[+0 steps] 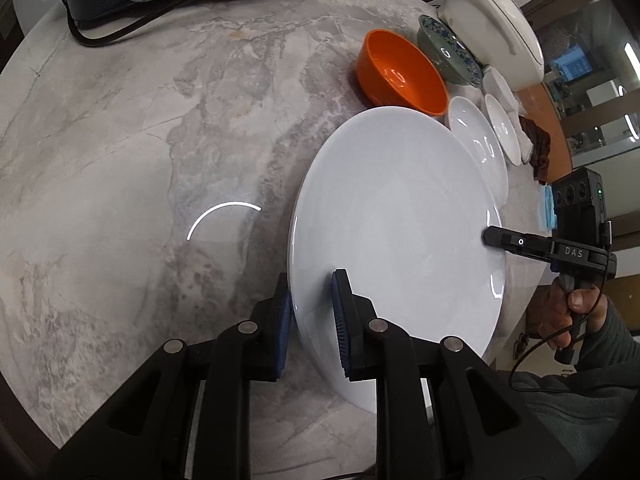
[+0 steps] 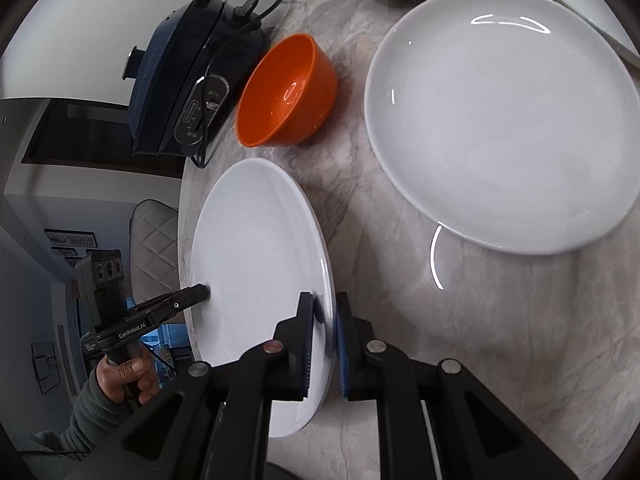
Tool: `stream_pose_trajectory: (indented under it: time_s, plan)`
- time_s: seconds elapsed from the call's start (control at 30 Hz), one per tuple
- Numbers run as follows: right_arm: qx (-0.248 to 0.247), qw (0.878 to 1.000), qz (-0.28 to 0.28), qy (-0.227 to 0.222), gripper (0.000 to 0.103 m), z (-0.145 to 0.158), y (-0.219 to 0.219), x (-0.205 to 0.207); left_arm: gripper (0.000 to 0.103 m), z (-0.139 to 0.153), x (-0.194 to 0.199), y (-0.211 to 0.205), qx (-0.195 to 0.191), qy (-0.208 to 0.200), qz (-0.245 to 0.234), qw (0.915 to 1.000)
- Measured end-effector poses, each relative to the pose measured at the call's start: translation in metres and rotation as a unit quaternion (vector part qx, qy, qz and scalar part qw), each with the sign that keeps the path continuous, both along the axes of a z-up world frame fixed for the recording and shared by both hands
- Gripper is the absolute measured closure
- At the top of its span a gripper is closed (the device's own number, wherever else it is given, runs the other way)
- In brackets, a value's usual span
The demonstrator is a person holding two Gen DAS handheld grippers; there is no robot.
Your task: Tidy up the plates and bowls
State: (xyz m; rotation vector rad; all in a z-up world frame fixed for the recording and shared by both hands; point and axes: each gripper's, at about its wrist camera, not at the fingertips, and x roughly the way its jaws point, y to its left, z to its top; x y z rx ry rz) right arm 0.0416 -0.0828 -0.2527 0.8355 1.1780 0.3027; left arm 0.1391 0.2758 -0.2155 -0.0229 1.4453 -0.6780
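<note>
The large white plate (image 1: 394,240) is clamped at opposite rims between the closed pads of the left gripper (image 1: 311,312) and right gripper (image 2: 325,336), held above the marble table (image 1: 140,140), with an orange bowl (image 1: 400,72) beyond them and a second white plate (image 2: 504,120) right of the right gripper.

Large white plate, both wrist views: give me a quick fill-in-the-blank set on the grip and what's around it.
1. The large white plate is gripped at opposite rim edges by ____ hand-held grippers, the left hand-held gripper and the right hand-held gripper.
2. The bowl nearest the dark appliance is ____ in colour.
3. The second white plate lies flat on the ____ table.

Missing words: two; orange; marble
</note>
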Motion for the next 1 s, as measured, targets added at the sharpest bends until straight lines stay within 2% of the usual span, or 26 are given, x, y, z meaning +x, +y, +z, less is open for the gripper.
stream_pose_trajectory:
  time_s: [0.23,0.5,0.73,0.87,1.0]
  plan:
    - [-0.007,1.000,0.007,0.002,0.090,0.024,-0.025,-0.059,0.086,0.020,-0.070,-0.028,-0.016,0.011,0.005,0.9998]
    - [-0.008,1.000,0.005,0.016,0.090,0.012,-0.080,-0.117,0.085,0.011,-0.144,-0.094,-0.010,0.020,0.016,0.9996]
    - [-0.019,0.999,0.021,0.016,0.090,-0.009,-0.135,-0.133,0.085,-0.008,-0.182,-0.160,0.004,0.000,0.024,0.9997]
    - [-0.028,0.999,0.037,0.022,0.089,-0.024,-0.159,-0.131,0.084,-0.020,-0.187,-0.189,0.010,-0.008,0.038,0.9992]
    - [-0.038,0.997,0.059,0.013,0.089,-0.026,-0.173,-0.126,0.084,-0.024,-0.193,-0.206,0.019,-0.015,0.049,0.9985]
